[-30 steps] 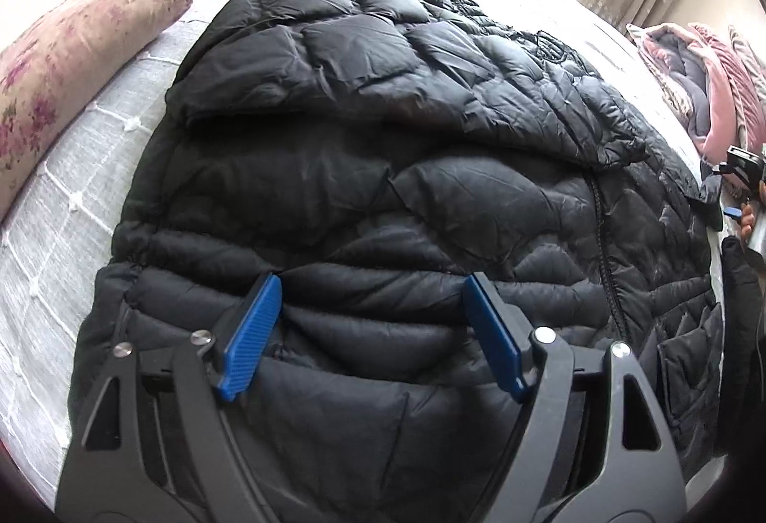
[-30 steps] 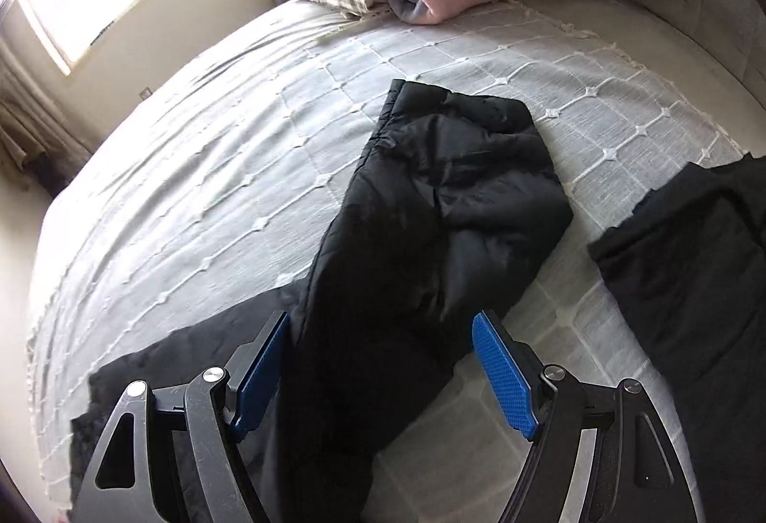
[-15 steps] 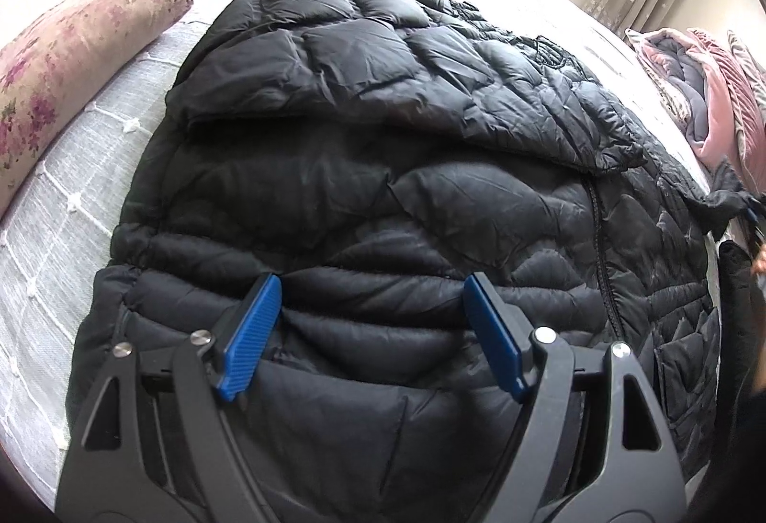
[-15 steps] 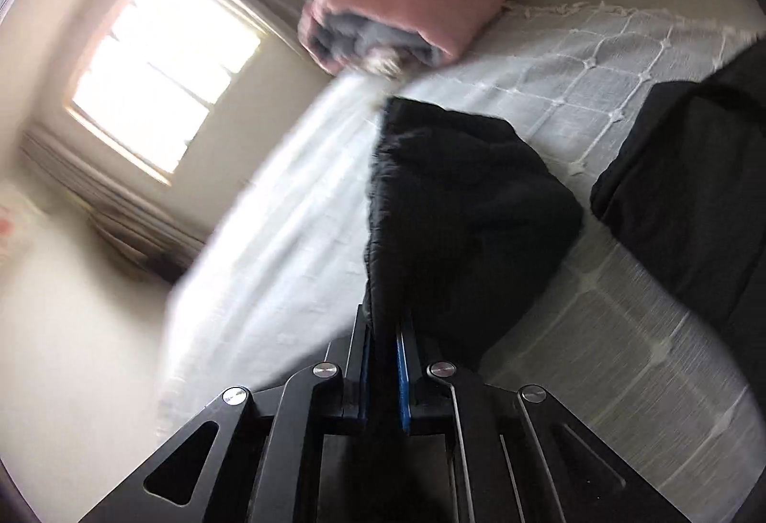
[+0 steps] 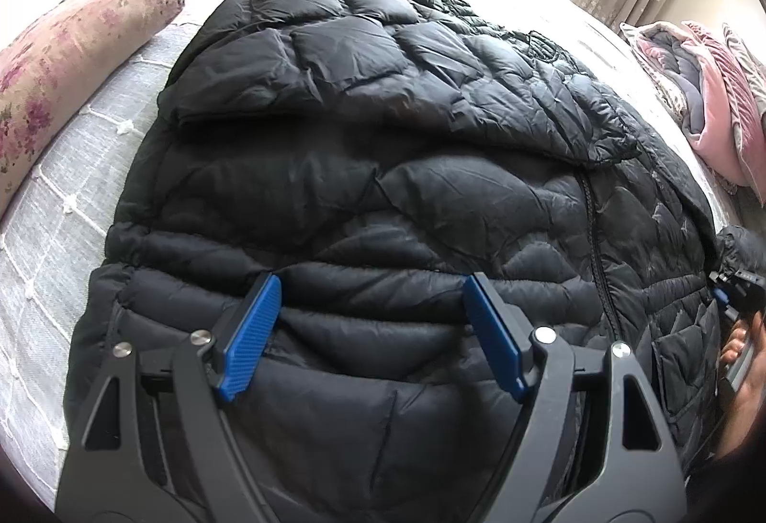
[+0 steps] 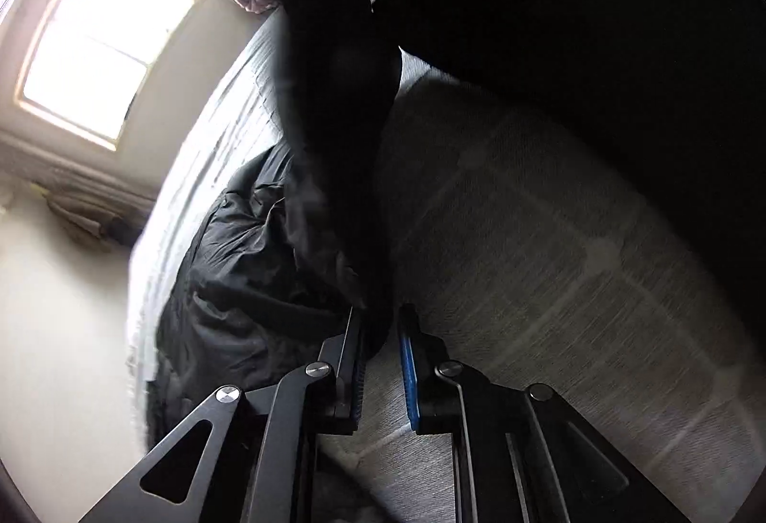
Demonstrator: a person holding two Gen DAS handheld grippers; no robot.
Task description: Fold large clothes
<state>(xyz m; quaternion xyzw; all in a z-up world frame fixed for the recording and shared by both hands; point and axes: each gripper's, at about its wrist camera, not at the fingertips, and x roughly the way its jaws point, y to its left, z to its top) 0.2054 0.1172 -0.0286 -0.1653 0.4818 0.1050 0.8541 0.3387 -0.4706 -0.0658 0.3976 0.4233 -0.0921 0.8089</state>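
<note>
jacket (image 5: 383, 168): black quilted cloth over puffy filling, thin shell with a soft sheen, finely creased; a matt toothed zip at the frame's right
sleeve (image 6: 335, 101): same black cloth, centre of the right wrist view, too dark and blurred to read its finish
bedspread (image 5: 72, 168): pale grey woven cloth, matt, with raised white stitched lines and small tufts
bolster (image 5: 72, 58): matt flowered cloth, upper left
folded bedding (image 5: 713, 101): pink and grey soft cloth, right edge
left gripper (image 5: 371, 331): matt black hard frame, shiny metal pin heads, blue finely ribbed pads
right gripper (image 6: 383, 355): same black frame, metal pins, blue pads
</note>
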